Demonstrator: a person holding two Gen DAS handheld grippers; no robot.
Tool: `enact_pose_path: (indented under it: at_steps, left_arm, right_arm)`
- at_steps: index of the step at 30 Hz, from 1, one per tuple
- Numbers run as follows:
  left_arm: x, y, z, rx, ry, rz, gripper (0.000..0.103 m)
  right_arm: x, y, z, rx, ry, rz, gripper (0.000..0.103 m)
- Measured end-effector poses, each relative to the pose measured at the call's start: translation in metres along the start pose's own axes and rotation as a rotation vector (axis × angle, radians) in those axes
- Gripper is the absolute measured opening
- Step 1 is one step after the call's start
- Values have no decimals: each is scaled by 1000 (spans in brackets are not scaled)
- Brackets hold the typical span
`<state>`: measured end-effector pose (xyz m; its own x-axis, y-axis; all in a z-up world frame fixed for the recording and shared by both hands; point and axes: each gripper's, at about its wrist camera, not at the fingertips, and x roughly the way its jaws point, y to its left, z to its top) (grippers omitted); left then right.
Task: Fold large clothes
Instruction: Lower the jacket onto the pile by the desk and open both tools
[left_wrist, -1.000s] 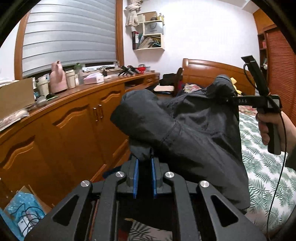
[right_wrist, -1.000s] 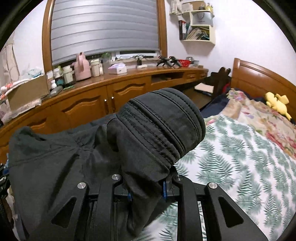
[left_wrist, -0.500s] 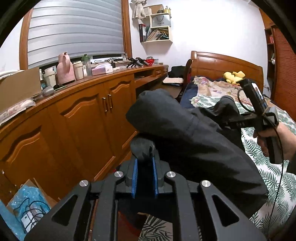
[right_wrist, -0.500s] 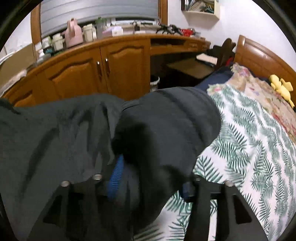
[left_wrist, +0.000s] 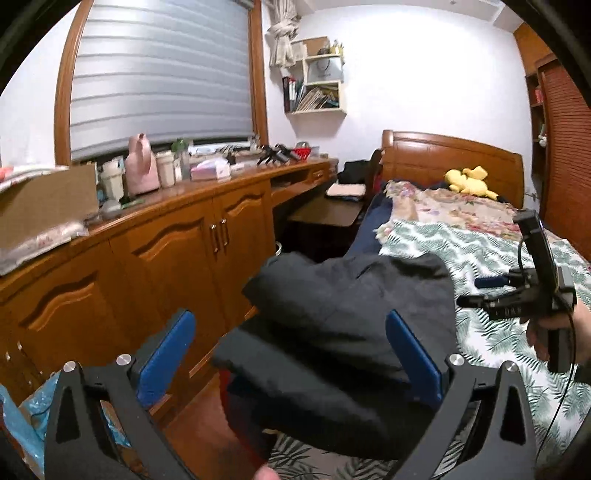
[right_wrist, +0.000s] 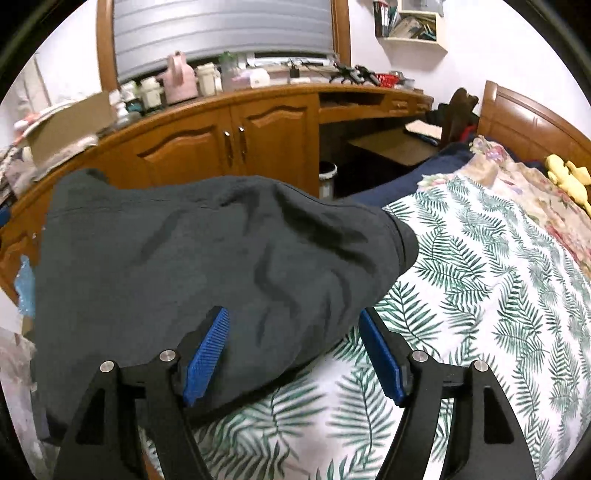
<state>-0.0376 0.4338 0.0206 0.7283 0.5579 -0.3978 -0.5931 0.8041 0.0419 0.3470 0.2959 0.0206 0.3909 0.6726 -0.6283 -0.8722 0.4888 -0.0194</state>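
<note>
Garment: a large dark garment (left_wrist: 343, 332) lay folded on the near left edge of the bed (right_wrist: 480, 258), one side hanging over that edge toward the floor.
Garment's far end: a ribbed cuff or hem (right_wrist: 404, 242) pointed up the bed toward the headboard (left_wrist: 450, 155).
Left gripper (left_wrist: 291, 354): its jaws had just been opening and stood spread wide; the cloth lay between the blue pads (left_wrist: 166, 354) but neither pad pressed on it.
Right gripper (right_wrist: 295, 354): its jaws had also just been opening; the left pad (right_wrist: 207, 358) lay close against the cloth, and I could not tell whether it touched; the right one stood clear over the sheet, so nothing was clamped.
Right hand (left_wrist: 557, 328): seen from the left camera, it held the handle of its tool at the right, just beside the garment and above the bed.
Bedding: a white sheet (right_wrist: 498, 314) printed with green fern leaves under the garment; a floral cover (left_wrist: 443, 206) further up.
Far end of bed: a yellow plush toy (left_wrist: 469, 181) rested near the headboard.
Left of bed: a long wooden cabinet (left_wrist: 177, 251) ran along the wall under a window with grey blinds (left_wrist: 162, 74); its top was crowded with jars, a pink jug (left_wrist: 142, 170) and a cardboard box (left_wrist: 48, 199).
Wall: a small shelf (left_wrist: 317, 85) with books hung above the desk corner.
</note>
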Motion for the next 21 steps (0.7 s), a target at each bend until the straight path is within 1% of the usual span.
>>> enact_pose_path:
  at_steps: [3, 8, 13, 17, 18, 21]
  left_arm:
    - [-10, -19, 5, 4, -9, -38, 103]
    - [-25, -68, 3, 46, -22, -94, 103]
    - [-37, -121, -3, 83, -18, -173, 103]
    - [-49, -162, -11, 97, -14, -262, 103]
    - [-52, -169, -13, 101, -13, -273, 103]
    - [-60, -197, -20, 117, 2, -320, 103]
  right_arm:
    - [-27, 0, -16, 2, -43, 2, 77]
    - [-76, -5, -48, 20, -95, -17, 83]
    - [-133, -11, -96, 51, -139, -77, 84]
    - [-176, -20, -126, 93, -179, -130, 84]
    - [-188, -23, -135, 106, -192, -151, 84]
    - [-213, -26, -162, 130, -211, -200, 85]
